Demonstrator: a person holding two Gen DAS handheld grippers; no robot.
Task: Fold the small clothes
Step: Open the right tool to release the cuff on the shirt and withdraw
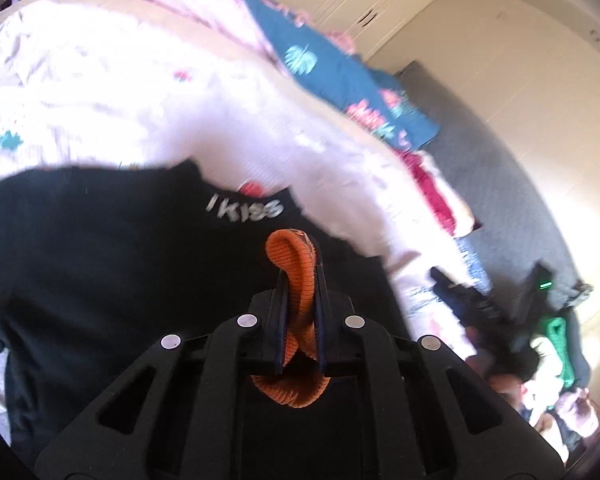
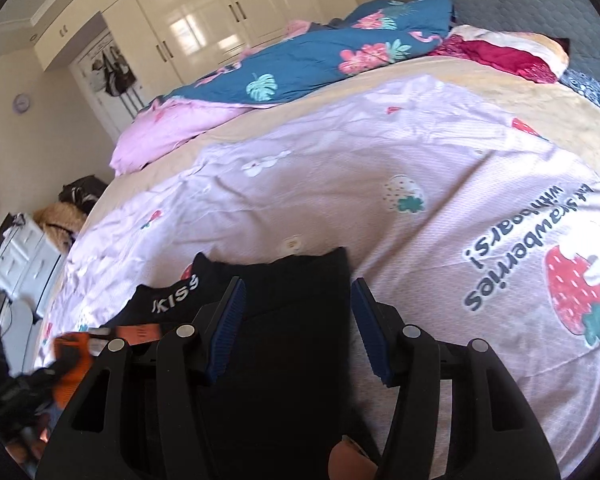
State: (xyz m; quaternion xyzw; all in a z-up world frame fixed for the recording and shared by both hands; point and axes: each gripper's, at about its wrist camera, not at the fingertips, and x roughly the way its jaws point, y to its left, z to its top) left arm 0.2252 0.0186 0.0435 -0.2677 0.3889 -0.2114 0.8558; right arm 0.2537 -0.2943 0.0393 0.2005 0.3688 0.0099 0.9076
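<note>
Right now my left gripper (image 1: 300, 280) has its fingers pressed together on the orange ribbed cuff (image 1: 296, 264) of the black garment (image 1: 120, 280), which lies on the pink strawberry sheet (image 2: 360, 168) of the bed with its "KISS" lettering (image 1: 246, 208) just beyond my left fingertips. My right gripper (image 2: 298, 308) hovers over the same garment's dark body with its fingers spread and holding nothing. I judge the cloth's long axis runs away from me toward the headboard, so the left side, already holding, is better placed to carry the fold across.
</note>
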